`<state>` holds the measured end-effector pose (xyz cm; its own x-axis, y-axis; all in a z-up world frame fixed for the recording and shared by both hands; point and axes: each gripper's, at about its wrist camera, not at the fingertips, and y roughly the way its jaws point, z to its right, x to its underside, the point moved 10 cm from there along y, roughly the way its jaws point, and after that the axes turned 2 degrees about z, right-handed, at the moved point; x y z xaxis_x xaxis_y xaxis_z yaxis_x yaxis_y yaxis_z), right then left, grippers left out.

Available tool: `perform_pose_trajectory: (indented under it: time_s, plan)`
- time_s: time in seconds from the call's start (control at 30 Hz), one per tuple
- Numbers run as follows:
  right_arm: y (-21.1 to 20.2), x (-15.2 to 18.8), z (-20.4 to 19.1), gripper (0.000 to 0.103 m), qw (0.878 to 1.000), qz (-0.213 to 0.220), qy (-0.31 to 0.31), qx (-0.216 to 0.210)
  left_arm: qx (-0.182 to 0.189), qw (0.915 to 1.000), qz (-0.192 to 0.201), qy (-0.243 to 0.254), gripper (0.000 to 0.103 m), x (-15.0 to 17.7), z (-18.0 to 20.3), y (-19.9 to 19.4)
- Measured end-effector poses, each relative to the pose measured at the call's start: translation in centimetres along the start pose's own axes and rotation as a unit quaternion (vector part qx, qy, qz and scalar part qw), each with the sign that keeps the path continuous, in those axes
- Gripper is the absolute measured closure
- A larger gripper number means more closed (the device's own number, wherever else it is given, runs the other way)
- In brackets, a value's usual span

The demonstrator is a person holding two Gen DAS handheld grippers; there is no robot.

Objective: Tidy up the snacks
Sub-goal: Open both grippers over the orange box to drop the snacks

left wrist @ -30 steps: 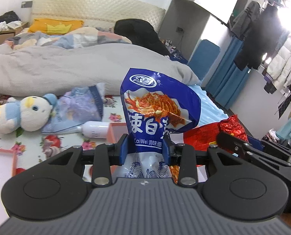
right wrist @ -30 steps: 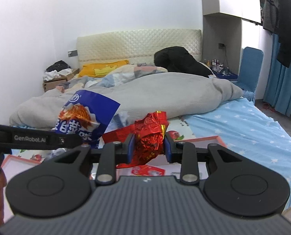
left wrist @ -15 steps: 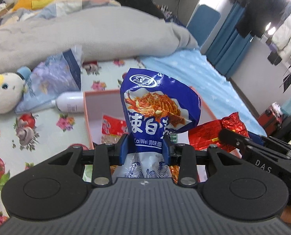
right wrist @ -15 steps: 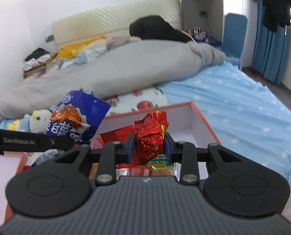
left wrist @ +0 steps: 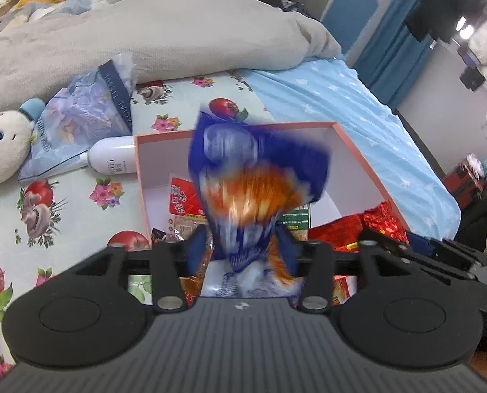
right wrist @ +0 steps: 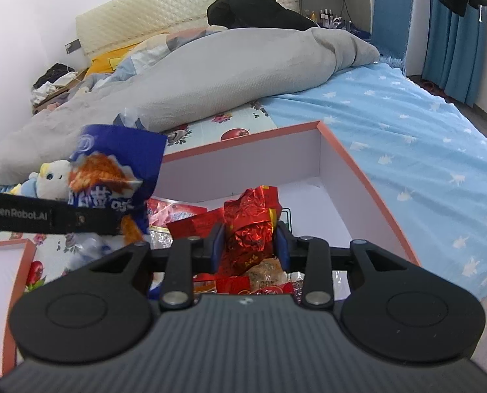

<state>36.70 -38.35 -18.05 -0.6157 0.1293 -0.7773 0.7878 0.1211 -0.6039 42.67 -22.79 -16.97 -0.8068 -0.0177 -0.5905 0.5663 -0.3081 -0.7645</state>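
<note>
Your left hand-held gripper (left wrist: 243,245) stands over the box (left wrist: 355,150), low centre of the left wrist view; its jaws have just been opening, and the blue noodle packet (left wrist: 256,180) sits between them, motion-blurred, with a gap showing at the left pad, so the pads no longer press on it. The packet is glossy blue film with an orange-red food print and a white crimped lower end; its top reaches up to the box's far wall. Your right hand-held gripper (right wrist: 248,245), centre of the right wrist view, has also just been easing apart a little; the red foil packet (right wrist: 253,219) is between its blue pads, and you cannot tell from this view whether they grip it. That packet is crinkled, shiny red foil with yellow lettering, standing roughly upright. Both packets hang above the box, a rectangular card container with an orange-pink rim and pale matte inner walls, holding flat red, green and clear snack wrappers along its near side. The box lies on a bed sheet (left wrist: 63,203) printed with tomatoes and flowers. At left: a white cylindrical bottle (left wrist: 112,160), a soft tissue pack (left wrist: 79,124), a plush toy (left wrist: 4,144).
</note>
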Motion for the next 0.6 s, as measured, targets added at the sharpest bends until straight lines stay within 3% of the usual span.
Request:
perform_pose_trajectory:
  time_s: [0.07, 0.13, 0.5, 0.6]
  plan:
    - [-0.2, -0.2, 0.2, 0.054, 1.0, 0.001, 0.01, -0.005, -0.011, 0.9999, 0.012, -0.002, 0.025, -0.4, -0.2, -0.7]
    - [-0.5, -0.6, 0.2, 0.048, 1.0, 0.0, 0.015, -0.013, -0.012, 0.9998, 0.019, 0.002, 0.024, -0.7, -0.1, -1.3]
    - [-6.6, -4.6, -1.6, 0.048, 0.997, 0.072, -0.001, -0.016, -0.005, 0.9969, 0.075, 0.023, 0.024, -2.6, 0.9, -8.4]
    - [-9.1, -5.4, -2.1, 0.048, 0.995, 0.096, -0.003, -0.016, -0.012, 0.9947, 0.097, 0.031, 0.012, -2.8, 1.2, -11.0]
